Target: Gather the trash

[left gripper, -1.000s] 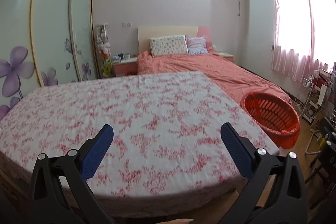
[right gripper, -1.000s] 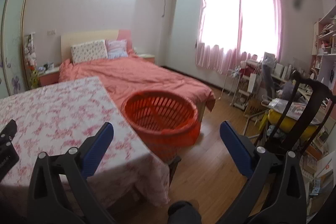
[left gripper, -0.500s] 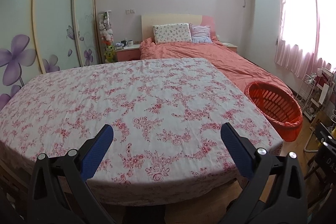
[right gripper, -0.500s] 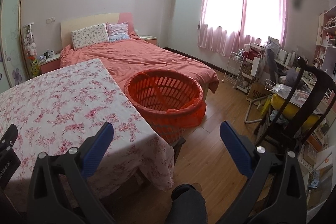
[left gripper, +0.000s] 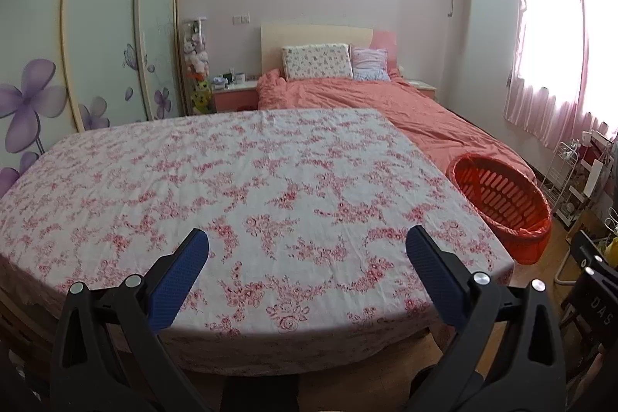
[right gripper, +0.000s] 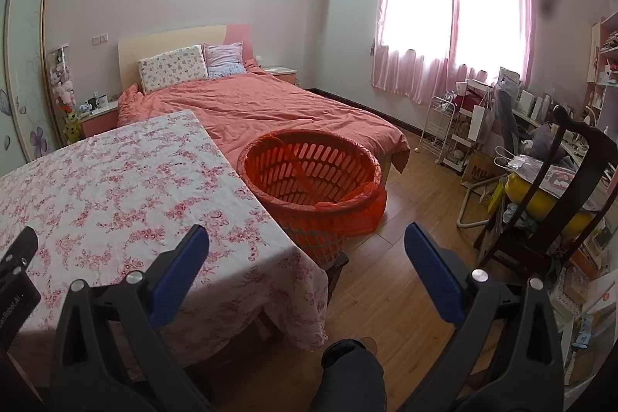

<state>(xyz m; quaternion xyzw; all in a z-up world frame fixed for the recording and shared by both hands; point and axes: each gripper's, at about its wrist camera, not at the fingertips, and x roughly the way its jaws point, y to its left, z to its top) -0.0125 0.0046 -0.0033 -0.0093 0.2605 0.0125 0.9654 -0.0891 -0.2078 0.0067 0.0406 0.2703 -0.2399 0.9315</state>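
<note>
Left to right, a wardrobe (left gripper: 100, 37) with frosted sliding doors and purple flower decals is shown at the far left of the left wrist view, with a shelf of soft toys (left gripper: 197, 72) beside it. The centre is filled by a table covered with a floral tablecloth (left gripper: 239, 188); no trash can be made out on the cloth in either view. Behind it a bed (left gripper: 386, 99) with a coral duvet is seen. The left gripper (left gripper: 307, 271) is held low at the near edge of the table, its blue-padded fingers (left gripper: 177, 277) spread wide with nothing between them.

To the right of the table, just beside its far corner, the orange basket (right gripper: 311, 180) is shown; it is a slotted plastic tub lined with a thin orange bag, part of which hangs over the near rim. The interior looks bare as far as it is visible. The right gripper (right gripper: 307, 271) is likewise spread and empty, directed toward the floor between table and basket. Part of a dark trouser leg (right gripper: 353, 377) of the person is seen at the bottom edge. A dark wooden chair (right gripper: 560, 195) and a cluttered desk are found at the far right.

The basket is judged light and fairly stiff, though the slotted wall may flex under a pinch; the rolled rim is the likeliest place to be gripped. The liner is judged soft and slippery, and apt to be pulled loose if it is gripped alone.
</note>
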